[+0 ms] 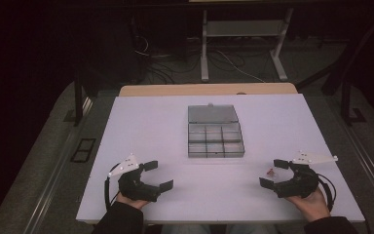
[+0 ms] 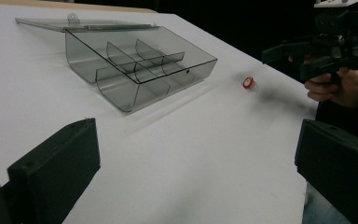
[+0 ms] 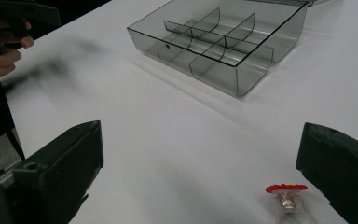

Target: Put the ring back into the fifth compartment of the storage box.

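A clear grey compartment box (image 1: 216, 139) lies in the middle of the white table, its lid (image 1: 213, 113) flung open to the far side; its compartments (image 3: 214, 39) look empty. A small red-capped part (image 1: 270, 171) lies on the table near my right gripper (image 1: 274, 173), which is open with nothing between its jaws. In the right gripper view the part (image 3: 286, 196) sits just inside the right-hand jaw. My left gripper (image 1: 158, 175) rests at the near left, open and holding nothing. In the left gripper view the box (image 2: 137, 63) and the red part (image 2: 248, 83) lie ahead.
The white board (image 1: 141, 126) lies on a wooden table whose far edge (image 1: 207, 89) shows behind it. Beyond the table stand a white frame (image 1: 241, 44) and cables on the floor. Bare board lies on both sides of the box.
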A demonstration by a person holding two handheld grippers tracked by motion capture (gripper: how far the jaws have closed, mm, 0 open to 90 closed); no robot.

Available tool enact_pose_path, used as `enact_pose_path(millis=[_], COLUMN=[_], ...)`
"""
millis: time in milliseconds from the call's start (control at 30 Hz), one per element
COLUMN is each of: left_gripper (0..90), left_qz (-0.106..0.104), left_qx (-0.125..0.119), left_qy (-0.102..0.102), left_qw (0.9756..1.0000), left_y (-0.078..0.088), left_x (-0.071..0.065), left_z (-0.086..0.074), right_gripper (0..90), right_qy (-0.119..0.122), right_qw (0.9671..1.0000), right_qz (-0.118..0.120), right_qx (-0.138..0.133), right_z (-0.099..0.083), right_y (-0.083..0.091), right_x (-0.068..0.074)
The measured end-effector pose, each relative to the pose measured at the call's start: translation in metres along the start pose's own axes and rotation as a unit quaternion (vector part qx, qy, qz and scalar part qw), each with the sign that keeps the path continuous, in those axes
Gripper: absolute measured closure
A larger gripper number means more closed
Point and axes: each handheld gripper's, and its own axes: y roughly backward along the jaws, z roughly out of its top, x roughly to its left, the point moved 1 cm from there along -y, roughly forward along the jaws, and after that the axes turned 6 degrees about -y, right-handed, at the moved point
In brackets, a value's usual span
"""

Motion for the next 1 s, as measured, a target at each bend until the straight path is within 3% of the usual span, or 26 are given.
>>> enact_pose_path(millis=[1000], left_gripper=[0.0], left_qz=[0.004], left_qx=[0.005], left_qy=[0.002], left_qw=[1.0], left_y=[-0.0016], left_x=[0.001], left_z=[-0.0016], right_gripper=[0.0], right_qy=[0.001], right_qw=[0.9997], right_qz=[-0.009], right_qx=[0.023], right_z=[0.0019], right_y=[0.0059], right_x=[-0.0002])
